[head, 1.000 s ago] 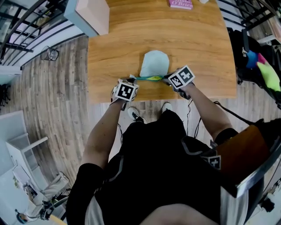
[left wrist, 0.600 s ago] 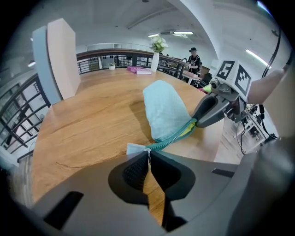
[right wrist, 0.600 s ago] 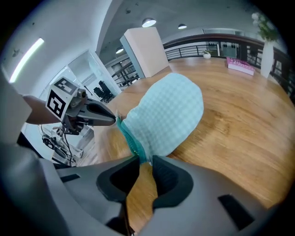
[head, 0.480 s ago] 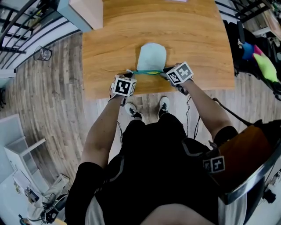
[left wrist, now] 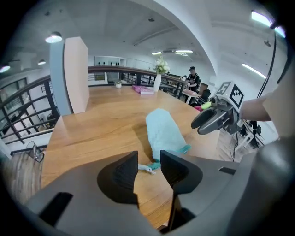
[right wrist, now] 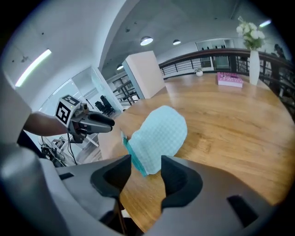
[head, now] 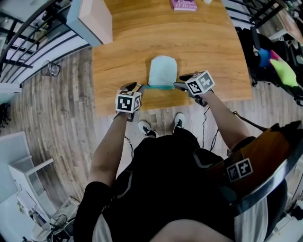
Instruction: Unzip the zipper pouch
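The light blue zipper pouch [head: 162,71] lies flat on the wooden table [head: 208,52], its teal zipper edge [head: 160,87] towards the person. My left gripper [head: 137,88] hovers just off the pouch's left end. Its jaws have just been opening and grip nothing. Below their gap, in the left gripper view, the small zipper pull [left wrist: 146,169] lies loose on the wood. My right gripper [head: 182,82] hangs off the right end. Its jaws have also just been opening and stand wide, with the pouch's corner [right wrist: 144,162] below them, untouched.
A pink box [head: 183,4] lies at the table's far side, and a tall white and blue block [head: 92,19] stands at the far left corner. A vase of flowers [right wrist: 251,44] is beyond. The table's near edge [head: 161,108] runs just under both grippers.
Both grippers have let go of the pouch's ends, opened and lifted off the table. The zipper edge, pulled taut between them before, now lies slack.
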Motion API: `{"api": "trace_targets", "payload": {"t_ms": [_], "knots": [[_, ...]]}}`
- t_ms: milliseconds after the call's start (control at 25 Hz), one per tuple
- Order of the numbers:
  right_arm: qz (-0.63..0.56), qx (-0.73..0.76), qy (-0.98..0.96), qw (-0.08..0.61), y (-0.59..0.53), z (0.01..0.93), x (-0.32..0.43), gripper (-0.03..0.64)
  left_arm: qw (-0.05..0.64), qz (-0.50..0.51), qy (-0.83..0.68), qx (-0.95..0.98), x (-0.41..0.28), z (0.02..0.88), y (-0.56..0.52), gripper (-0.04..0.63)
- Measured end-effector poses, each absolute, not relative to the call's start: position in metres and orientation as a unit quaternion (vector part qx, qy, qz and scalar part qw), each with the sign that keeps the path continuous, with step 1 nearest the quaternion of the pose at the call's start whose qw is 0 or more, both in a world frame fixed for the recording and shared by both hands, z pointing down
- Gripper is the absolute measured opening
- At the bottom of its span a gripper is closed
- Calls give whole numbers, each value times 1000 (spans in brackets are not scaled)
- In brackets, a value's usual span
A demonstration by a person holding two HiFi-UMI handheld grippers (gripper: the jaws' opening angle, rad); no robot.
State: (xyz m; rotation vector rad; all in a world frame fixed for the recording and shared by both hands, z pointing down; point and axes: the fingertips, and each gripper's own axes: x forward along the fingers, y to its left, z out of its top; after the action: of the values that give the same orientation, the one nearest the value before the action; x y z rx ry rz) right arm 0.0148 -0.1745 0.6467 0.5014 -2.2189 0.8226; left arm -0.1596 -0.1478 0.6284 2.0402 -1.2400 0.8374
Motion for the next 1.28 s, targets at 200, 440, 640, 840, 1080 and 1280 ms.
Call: {"api": "trace_targets", "payload": {"t_ms": [200, 440, 640, 840, 1080, 1280], "knots": [[297, 233, -885, 273, -198, 579, 28, 208, 263, 226, -519, 781, -173, 561, -170, 167], [255, 279, -911, 164, -228, 480, 42, 173, 201, 144, -567, 786, -194, 472, -182, 167], [207, 285, -931, 91, -233, 405, 43, 151, 190, 108, -574, 789, -200, 426, -184, 151], [160, 296, -940, 59, -237, 355, 43, 22, 140, 87, -577, 800, -196, 378, -188, 52], [116, 306, -943, 57, -235, 320, 43, 9, 87, 43, -605, 790, -197, 333, -187, 29], [74, 319, -943, 48, -228, 292, 51, 9, 102, 17, -604, 791, -201, 315, -184, 29]]}}
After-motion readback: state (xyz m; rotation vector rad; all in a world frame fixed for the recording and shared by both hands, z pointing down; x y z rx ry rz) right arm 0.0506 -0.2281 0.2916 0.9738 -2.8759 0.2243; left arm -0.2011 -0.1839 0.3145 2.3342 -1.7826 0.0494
